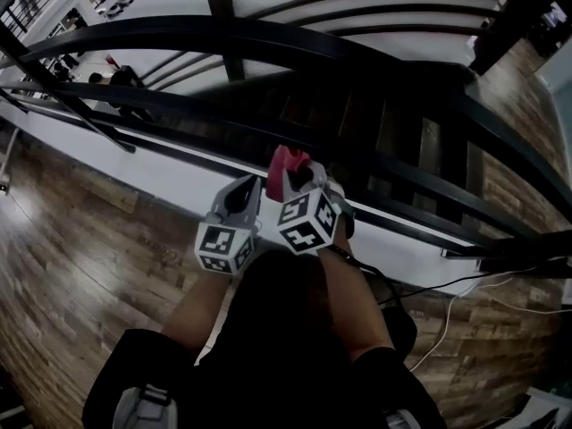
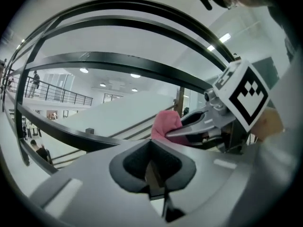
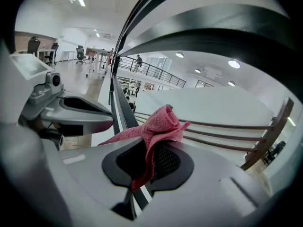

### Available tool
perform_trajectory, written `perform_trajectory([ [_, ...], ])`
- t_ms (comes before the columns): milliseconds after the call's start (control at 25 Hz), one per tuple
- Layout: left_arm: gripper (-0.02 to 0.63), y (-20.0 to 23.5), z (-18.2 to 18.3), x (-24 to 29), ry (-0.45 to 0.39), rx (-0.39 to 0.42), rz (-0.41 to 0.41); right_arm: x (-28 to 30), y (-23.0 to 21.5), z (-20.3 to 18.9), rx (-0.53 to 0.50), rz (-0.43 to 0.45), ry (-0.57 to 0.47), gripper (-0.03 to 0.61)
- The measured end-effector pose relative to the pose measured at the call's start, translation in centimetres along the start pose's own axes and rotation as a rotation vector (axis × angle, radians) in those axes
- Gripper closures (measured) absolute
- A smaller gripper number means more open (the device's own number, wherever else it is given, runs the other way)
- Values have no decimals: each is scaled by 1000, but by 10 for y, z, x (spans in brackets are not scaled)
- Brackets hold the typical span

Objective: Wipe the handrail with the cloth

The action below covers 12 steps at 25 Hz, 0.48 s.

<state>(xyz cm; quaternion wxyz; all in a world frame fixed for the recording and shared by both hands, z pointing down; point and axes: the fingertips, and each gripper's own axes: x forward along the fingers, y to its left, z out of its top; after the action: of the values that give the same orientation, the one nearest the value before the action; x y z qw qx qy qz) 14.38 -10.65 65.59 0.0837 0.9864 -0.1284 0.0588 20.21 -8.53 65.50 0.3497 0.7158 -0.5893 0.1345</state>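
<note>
Head view: the right gripper [image 1: 288, 179] has the pink cloth [image 1: 284, 162] up by the black handrail [image 1: 268, 38], contact unclear. The left gripper [image 1: 243, 199] is just beside it.

Left gripper view: its fingers sit together, nothing between them.

Right gripper view: fingers pinched on the cloth, a tuft poking past the tips. Probably best to press that tuft flat on the rail and slide along it. The lower rails crowd in close, with open air beyond.
</note>
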Motion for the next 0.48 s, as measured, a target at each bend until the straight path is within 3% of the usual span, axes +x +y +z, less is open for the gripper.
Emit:
perform_trajectory([
  [200, 614, -12, 12, -12, -66, 30, 40, -19, -1, 18, -60, -46, -87, 538],
  [480, 614, -17, -1, -2, -15, 23, -8, -7, -21, -18, 8, -44, -17, 538],
])
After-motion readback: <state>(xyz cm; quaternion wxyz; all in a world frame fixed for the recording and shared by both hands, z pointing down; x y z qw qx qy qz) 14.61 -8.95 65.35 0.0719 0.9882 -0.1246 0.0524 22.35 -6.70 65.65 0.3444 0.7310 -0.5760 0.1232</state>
